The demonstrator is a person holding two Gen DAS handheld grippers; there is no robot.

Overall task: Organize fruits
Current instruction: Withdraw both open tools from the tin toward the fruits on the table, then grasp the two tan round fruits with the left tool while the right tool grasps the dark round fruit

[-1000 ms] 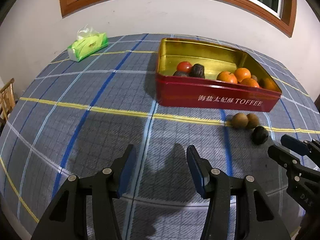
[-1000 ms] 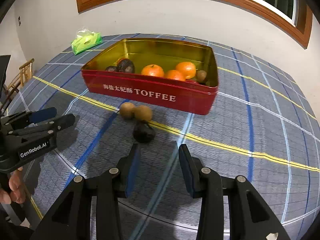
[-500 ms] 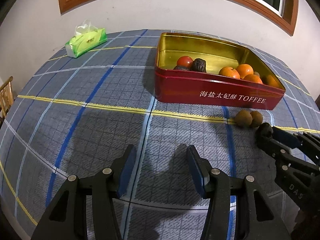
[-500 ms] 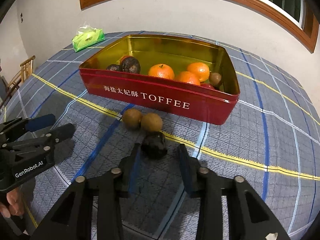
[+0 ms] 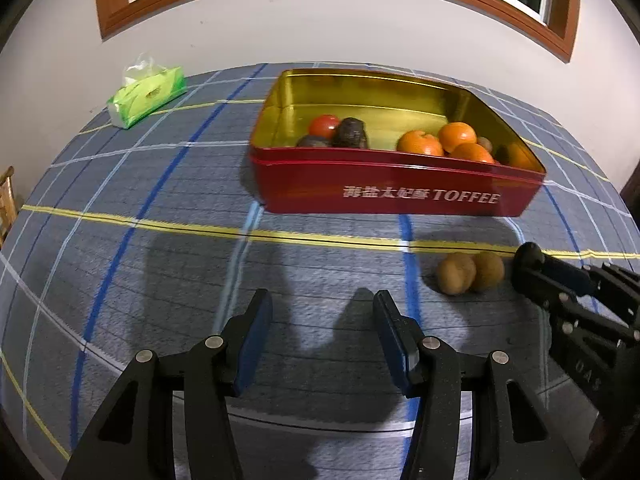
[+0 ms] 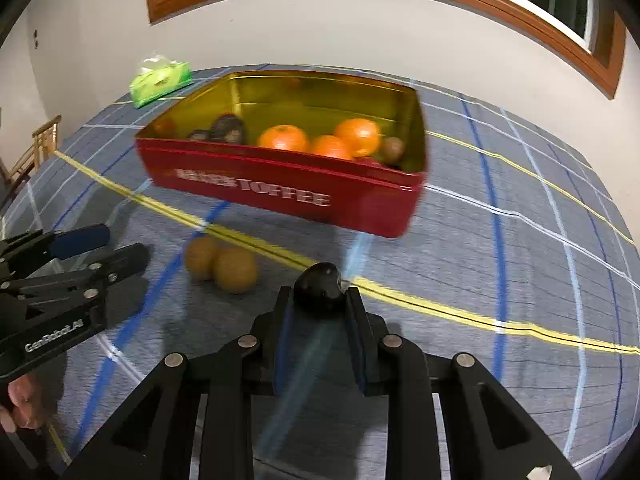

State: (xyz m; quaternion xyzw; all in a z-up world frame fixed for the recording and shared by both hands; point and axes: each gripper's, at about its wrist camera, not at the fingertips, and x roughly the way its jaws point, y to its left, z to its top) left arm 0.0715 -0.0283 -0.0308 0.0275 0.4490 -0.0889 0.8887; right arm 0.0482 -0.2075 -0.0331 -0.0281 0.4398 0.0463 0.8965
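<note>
The right gripper (image 6: 319,300) pinches a dark fruit (image 6: 319,286) between its blue pads, in front of the red toffee tin (image 6: 288,188). The tin holds 3 oranges (image 6: 285,138), a tomato (image 5: 323,126) and other dark fruits. 2 brown kiwis (image 6: 224,264) lie touching on the checked tablecloth (image 6: 520,280), between the 2 grippers. The left gripper (image 5: 322,344) is spread wide with nothing between its pads. A green tissue pack (image 5: 146,96) lies well apart from the tin, near the wall
</note>
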